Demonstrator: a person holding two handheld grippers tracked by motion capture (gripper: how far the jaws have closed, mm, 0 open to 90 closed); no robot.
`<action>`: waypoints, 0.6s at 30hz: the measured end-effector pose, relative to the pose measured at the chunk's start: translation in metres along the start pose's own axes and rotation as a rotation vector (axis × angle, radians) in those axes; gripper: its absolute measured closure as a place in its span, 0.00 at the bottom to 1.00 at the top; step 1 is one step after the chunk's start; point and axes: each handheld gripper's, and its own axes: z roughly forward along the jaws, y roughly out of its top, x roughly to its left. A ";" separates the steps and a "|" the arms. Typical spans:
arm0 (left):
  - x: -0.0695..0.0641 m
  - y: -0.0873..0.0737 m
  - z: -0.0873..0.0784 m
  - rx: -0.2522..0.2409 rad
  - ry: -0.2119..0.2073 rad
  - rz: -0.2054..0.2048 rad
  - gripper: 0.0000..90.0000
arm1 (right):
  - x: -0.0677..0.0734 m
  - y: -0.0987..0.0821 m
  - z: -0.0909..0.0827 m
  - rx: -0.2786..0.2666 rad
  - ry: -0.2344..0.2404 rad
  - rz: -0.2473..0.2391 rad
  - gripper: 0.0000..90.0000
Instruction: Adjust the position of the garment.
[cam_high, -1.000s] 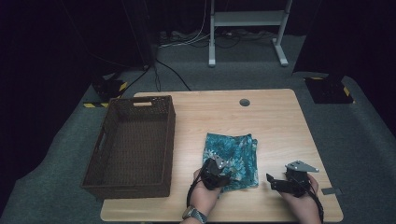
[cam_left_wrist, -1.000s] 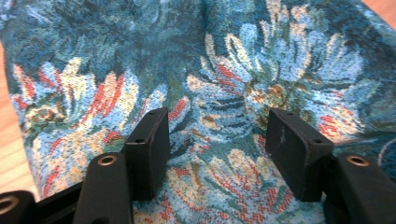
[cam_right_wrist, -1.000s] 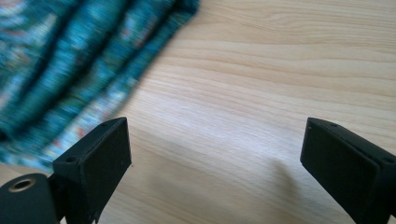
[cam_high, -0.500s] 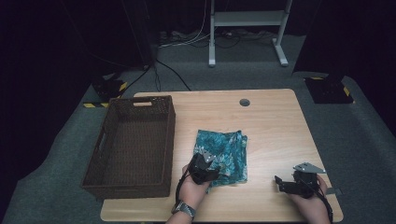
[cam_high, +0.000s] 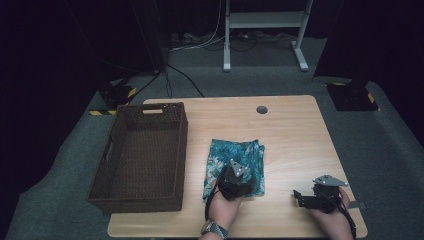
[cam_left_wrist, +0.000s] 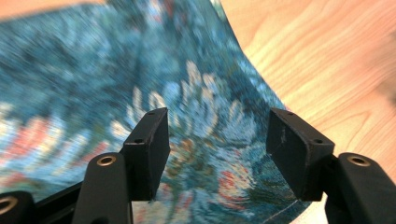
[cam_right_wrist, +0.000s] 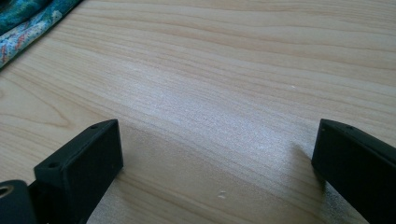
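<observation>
Heads up: your left gripper (cam_high: 235, 181) sits over the folded teal floral cloth (cam_high: 235, 160), mid-counter, at 3 o'clock from the dark wicker basket (cam_high: 142, 155). Its jaws gape, pinching nothing, so closing too shallow could catch just one layer and unfold it. Your right gripper (cam_high: 311, 197) has just been opening over bare light wooden counter (cam_right_wrist: 233, 70).

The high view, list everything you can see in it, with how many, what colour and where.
Folded floral cloth: one, teal with pale and red print, on the table's near middle.
Woven wicker basket: one, dark brown, table's left side.
Wooden table: one, light wood, centre.
Round cable grommet: one, dark grey, table's far edge.
White metal stand: one, on the floor behind.
Black floor boxes with yellow stripes: two, left and right of the table.
Left gripper: one, black, jaws apart over the cloth.
Right gripper: one, black, jaws wide apart above bare wood; they have just been opening.
</observation>
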 end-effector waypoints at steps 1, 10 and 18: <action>-0.004 -0.004 0.007 0.013 0.010 0.003 0.43 | 0.000 0.000 0.000 0.000 0.002 -0.001 0.02; 0.000 -0.017 0.020 0.022 0.061 0.004 0.46 | 0.001 0.000 0.000 0.002 0.004 -0.013 0.02; 0.021 -0.023 0.015 -0.011 0.109 -0.030 0.48 | 0.002 0.000 0.001 0.005 -0.001 -0.017 0.02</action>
